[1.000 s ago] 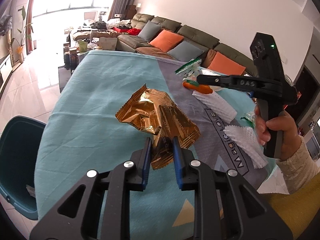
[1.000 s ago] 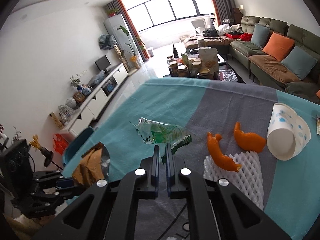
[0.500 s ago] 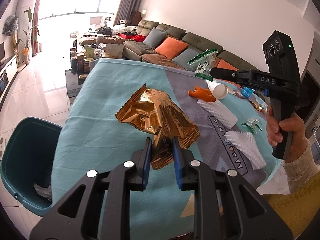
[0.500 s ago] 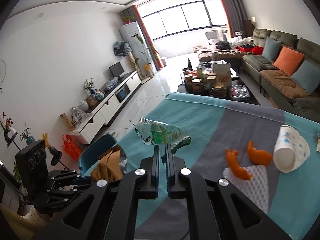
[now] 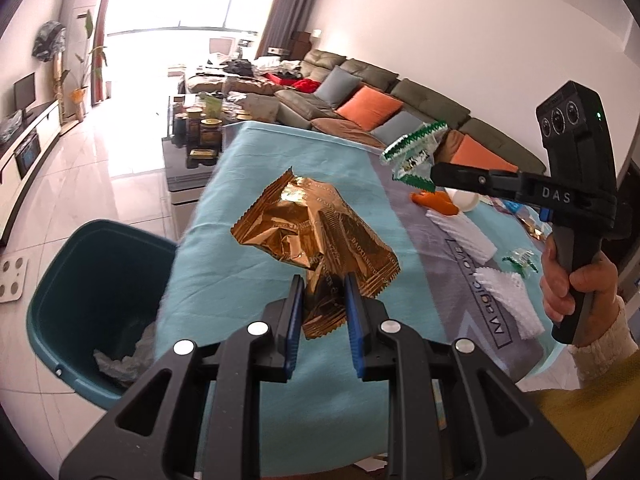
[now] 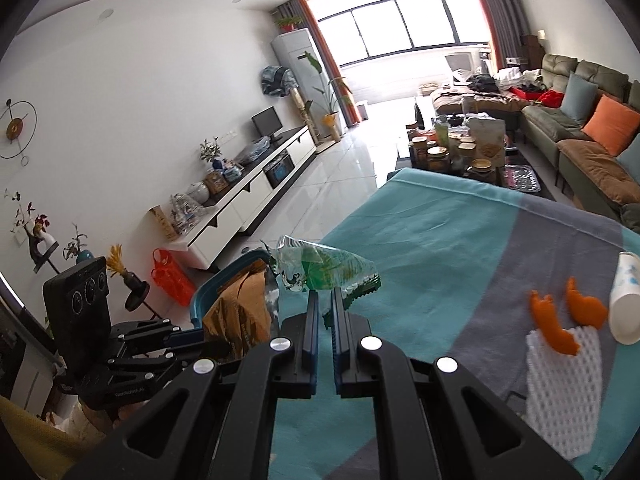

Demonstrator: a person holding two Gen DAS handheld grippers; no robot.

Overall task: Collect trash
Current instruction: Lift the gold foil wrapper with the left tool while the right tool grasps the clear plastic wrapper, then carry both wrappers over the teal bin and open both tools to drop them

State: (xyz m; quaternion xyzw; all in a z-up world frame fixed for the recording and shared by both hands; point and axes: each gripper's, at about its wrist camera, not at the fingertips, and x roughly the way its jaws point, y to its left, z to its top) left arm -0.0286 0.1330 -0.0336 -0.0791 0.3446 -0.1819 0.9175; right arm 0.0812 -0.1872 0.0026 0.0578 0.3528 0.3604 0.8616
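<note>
The chief risk from here, as I judge it, is a drop that misses: the gold wrapper is pinched only by its crumpled lower corner in the left gripper, with most of its foil fanned out ahead of the fingertips above the teal tablecloth, while the blue bin sits below and off to the gripper's left, so letting go here would land it back on the cloth. A light, stiff sheet could also sail sideways once freed. The right gripper has its jaws pressed nearly together on a corner of the green wrapper, which juts forward over the table edge; that thin hold could slip if the hand swings. Both tools tilt moderately downward, side by side and near each other, so a clash is possible. A hand in a cream cuff grips the right tool's handle upright. Orange peel, white foam netting and a paper cup lie to the right gripper's right
</note>
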